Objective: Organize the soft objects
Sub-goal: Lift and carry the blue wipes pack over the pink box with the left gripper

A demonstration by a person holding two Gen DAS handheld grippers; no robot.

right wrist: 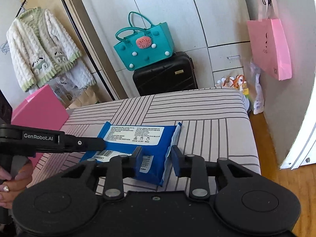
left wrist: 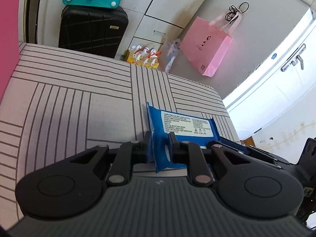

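The left gripper is clenched on the near end seal of a blue wipes pack, the soft wrapper pinched and bunched between its fingers while the rest of the pack lies ahead and to its right on the striped bed cover. From the right wrist view the right gripper sits over the pack's other end: its jaws stand a little apart, the crimped edge of the pack between them, the left finger against the wrapper and the right finger just beside the edge, so no firm grip shows. The left gripper enters that view from the left, with a hand on its handle. Ahead of both grippers the cover is open up to the far edge of the bed; to the right gripper's right the mattress edge drops near to a wooden floor. A pink box stands on the cover ahead and left of the grippers. Beyond the far edge stand a black suitcase and a teal bag.
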